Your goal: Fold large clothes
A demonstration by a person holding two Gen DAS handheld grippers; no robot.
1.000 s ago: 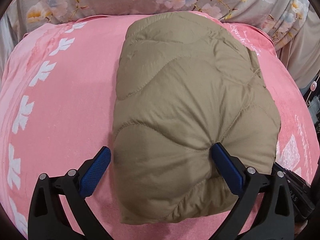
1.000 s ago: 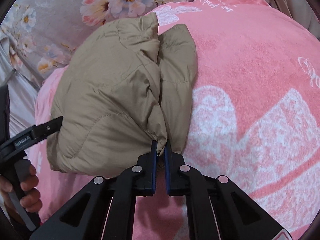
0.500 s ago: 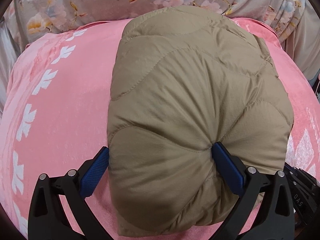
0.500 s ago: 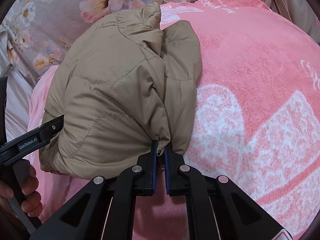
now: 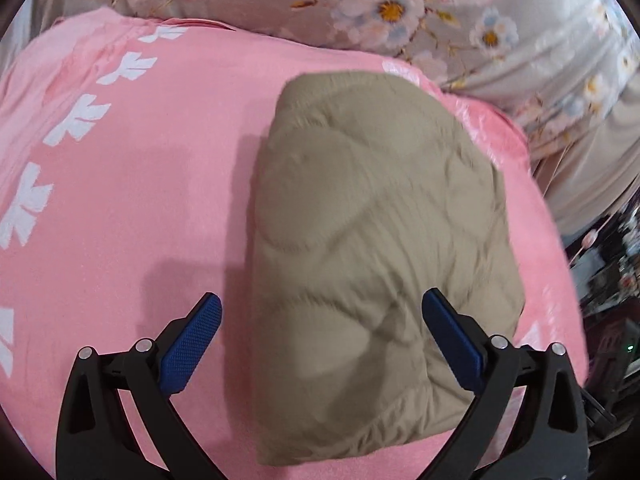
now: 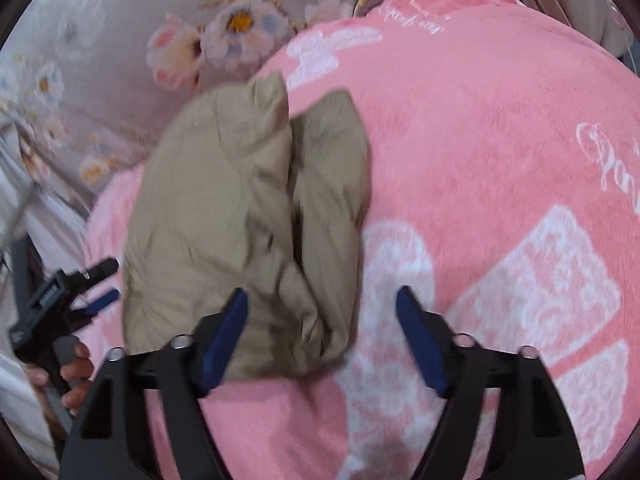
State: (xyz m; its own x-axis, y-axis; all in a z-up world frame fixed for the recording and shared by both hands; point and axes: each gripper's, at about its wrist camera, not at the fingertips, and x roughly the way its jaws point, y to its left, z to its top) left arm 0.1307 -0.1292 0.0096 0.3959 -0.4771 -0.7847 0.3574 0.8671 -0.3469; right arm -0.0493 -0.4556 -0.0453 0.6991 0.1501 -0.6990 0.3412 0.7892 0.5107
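Observation:
A tan quilted jacket lies folded into a thick bundle on the pink blanket. My left gripper is open and empty, its jaws wide apart just above the bundle's near end. In the right wrist view the same jacket lies left of centre, its folded edge facing me. My right gripper is open and empty, just above the bundle's near right corner. The left gripper also shows at the far left of the right wrist view, held by a hand.
The pink blanket with white patterns covers the bed. Grey floral bedding lies along the far side. Dark clutter sits beyond the blanket's right edge.
My right gripper has opened and let go of the jacket's edge. Both grippers have pulled back from the bundle, which has settled flat on the blanket.

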